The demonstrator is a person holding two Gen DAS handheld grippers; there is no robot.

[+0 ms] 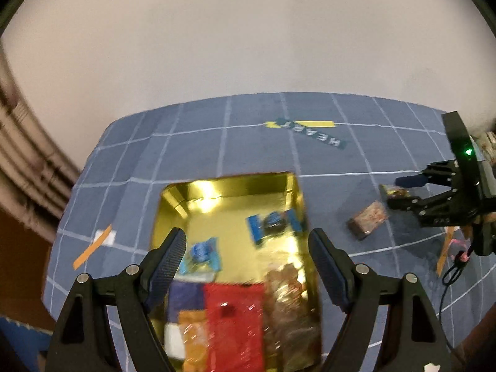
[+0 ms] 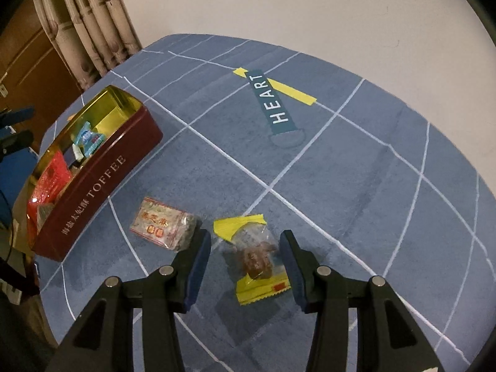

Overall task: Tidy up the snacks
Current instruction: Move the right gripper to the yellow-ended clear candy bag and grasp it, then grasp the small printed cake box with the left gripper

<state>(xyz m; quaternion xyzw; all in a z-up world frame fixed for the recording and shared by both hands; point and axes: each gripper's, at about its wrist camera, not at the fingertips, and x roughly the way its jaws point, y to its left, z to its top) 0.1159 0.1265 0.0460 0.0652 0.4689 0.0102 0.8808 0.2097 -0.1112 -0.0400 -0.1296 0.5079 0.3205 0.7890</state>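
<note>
Home room, likely bedroom: blue grid-lined bedsheet [image 2: 341, 186] over a bed, pleated curtain [image 2: 83, 28] and wooden door [image 2: 24, 62] far left of the claw.

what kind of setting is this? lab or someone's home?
Likely a home room, not a lab: a table under a blue grid-patterned cloth, beige curtains beside a wooden door, and a red TOFFEE tin holding wrapped snacks.
</note>
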